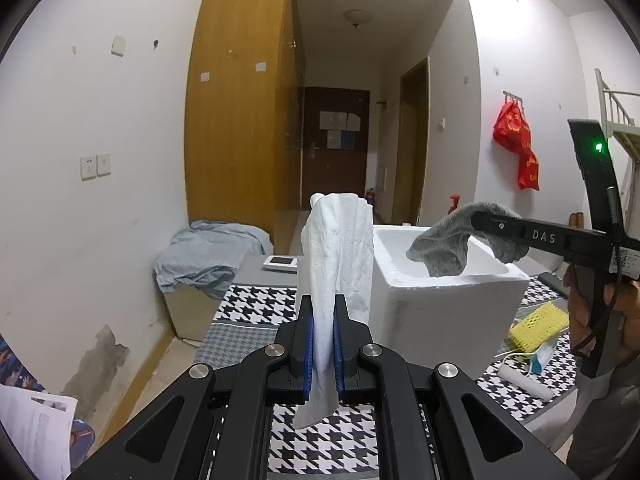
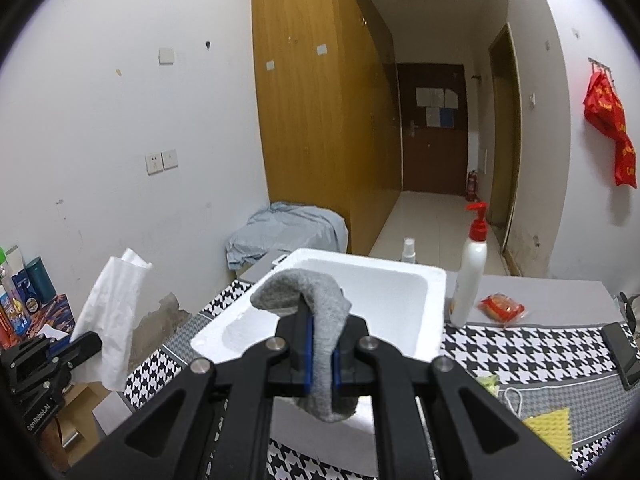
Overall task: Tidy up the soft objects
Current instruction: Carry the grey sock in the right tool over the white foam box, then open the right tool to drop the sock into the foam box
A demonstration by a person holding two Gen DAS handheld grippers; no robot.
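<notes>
Transport step, both tools loaded. Left wrist view: left gripper (image 1: pixel 324 344) is clamped on a white cloth (image 1: pixel 340 248), pinched low between the blue pads w/ most of the fabric standing up above the jaws and a short tail hanging below; cloth sits just left of the white foam box (image 1: pixel 448 304), not yet over its opening. At right in the same view the right gripper (image 1: pixel 486 222), held in a hand (image 1: pixel 580 304), comes in from the side w/ a grey sock (image 1: pixel 444 246) draped from its tip, hanging over the box's opening. Box rests on a houndstooth mat (image 1: pixel 256 304); a yellow sponge (image 1: pixel 538 326) lies near the box on the mat. Right wrist view: right gripper (image 2: pixel 322 354) is closed on the sock (image 2: pixel 316 308), which folds over the left finger and trails down between the pads; the box (image 2: pixel 434 304) lies directly ahead, cavity open, apparently empty as far as seen. White cloth (image 2: pixel 112 312) and left gripper (image 2: pixel 86 344) appear at far left, well apart from the box; a lotion bottle (image 2: pixel 470 280) stands just beside the box's right wall. Judged step: carrying soft items to the box, sock first. Next move probably calls for lowering the sock into the cavity, opening the jaws so it drops clear of the rim, then bringing the cloth across likewise.
</notes>
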